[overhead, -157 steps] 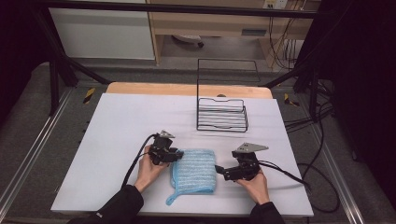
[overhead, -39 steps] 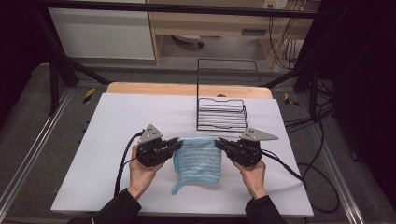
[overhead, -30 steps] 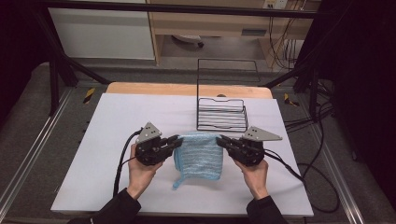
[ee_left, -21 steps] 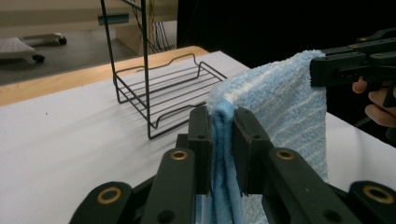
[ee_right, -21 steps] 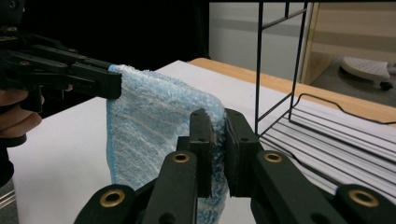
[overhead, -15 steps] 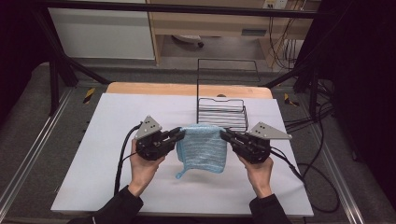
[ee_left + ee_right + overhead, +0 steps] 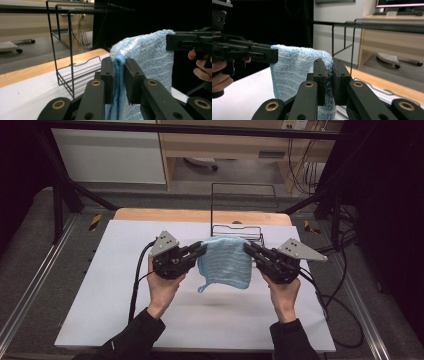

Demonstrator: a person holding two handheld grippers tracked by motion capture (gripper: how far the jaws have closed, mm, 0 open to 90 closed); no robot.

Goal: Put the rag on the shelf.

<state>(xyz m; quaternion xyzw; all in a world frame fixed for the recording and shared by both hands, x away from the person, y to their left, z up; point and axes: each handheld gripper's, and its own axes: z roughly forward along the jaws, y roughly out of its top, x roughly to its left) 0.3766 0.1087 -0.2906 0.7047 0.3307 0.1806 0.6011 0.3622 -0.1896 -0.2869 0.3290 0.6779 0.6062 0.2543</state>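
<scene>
I have the blue towel [image 7: 226, 262] pinched at its two top corners, my left hand-held gripper [image 7: 200, 251] closed on the left corner and my right hand-held gripper [image 7: 248, 248] closed on the right one. It hangs in the air between them, clear of the white surface [image 7: 100, 290], its top edge stretched left to right and the rest drooping down toward me. The wire rack [image 7: 243, 220] stands just beyond the towel, on the far side, its tall back frame farther off. Both hands are about equally near it. As I judge it, the next move carries the towel straight away from me, top edge kept parallel to the rack's bars.
</scene>
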